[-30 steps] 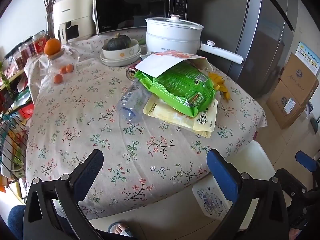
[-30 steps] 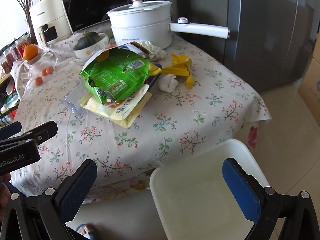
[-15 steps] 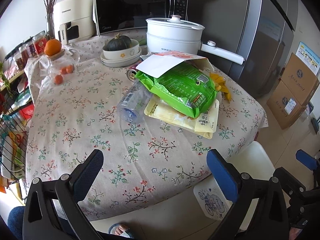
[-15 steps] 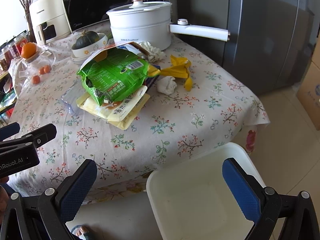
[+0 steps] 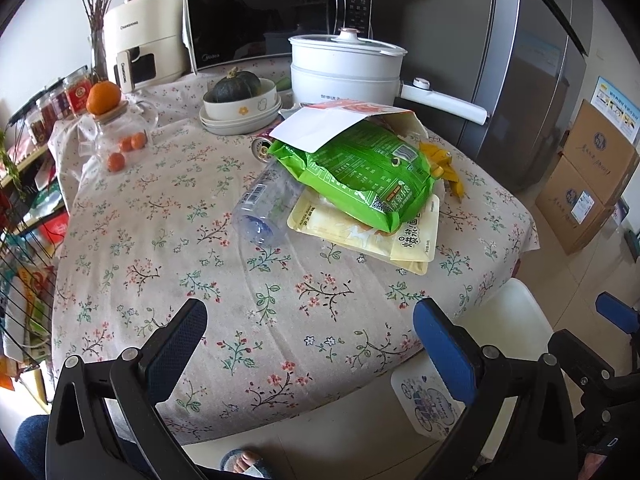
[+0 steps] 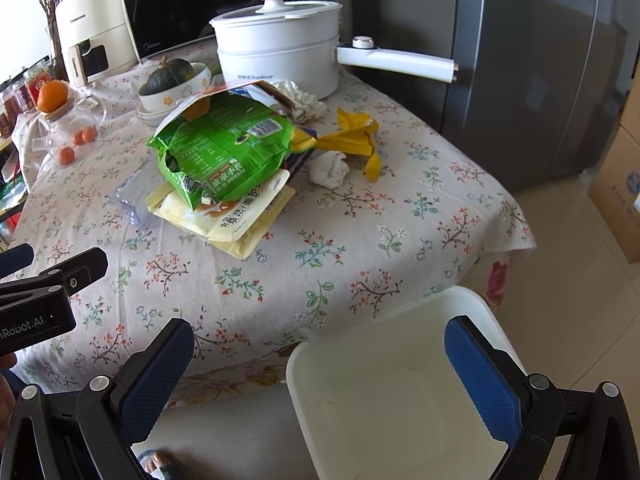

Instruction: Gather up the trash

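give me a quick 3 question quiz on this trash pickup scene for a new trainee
1. True or false: the left tongs are shut on the green bag.
2. Multiple choice: what lies directly under the green bag? A) an orange B) pale yellow packets C) a spoon
3. Fill in the blank: the white bin stands on the ____, beside the table, below the right tongs.

Key: 1 false, both tongs are open and hold nothing. 2 B. 3 floor.
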Demonstrator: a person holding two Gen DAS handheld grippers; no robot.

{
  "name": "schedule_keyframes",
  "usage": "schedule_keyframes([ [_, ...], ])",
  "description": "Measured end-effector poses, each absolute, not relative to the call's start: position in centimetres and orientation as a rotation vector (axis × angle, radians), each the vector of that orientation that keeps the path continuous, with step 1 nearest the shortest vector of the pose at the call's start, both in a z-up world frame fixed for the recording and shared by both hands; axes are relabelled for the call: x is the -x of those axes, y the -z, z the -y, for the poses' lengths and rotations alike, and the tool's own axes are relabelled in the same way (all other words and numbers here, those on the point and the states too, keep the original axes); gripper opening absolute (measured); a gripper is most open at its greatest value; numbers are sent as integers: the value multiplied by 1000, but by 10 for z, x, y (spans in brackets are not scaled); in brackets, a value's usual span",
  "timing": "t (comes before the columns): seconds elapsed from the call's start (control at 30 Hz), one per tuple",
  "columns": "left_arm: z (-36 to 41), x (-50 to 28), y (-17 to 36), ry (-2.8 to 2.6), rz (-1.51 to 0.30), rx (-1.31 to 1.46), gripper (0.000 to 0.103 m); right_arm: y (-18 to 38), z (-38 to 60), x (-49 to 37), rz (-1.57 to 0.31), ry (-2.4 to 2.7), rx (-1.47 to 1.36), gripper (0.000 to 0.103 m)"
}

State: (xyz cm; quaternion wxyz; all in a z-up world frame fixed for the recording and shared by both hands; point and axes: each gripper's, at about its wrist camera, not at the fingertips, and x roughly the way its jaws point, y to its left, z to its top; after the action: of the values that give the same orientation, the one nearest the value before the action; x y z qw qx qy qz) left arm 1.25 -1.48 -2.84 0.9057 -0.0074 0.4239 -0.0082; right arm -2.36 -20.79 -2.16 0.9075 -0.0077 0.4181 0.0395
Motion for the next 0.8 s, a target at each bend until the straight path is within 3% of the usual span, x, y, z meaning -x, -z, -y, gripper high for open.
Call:
schedule_keyframes([
  [0.8,17,-12,29,34,-876,13,103,26,206,23,-872,-78,23,103],
])
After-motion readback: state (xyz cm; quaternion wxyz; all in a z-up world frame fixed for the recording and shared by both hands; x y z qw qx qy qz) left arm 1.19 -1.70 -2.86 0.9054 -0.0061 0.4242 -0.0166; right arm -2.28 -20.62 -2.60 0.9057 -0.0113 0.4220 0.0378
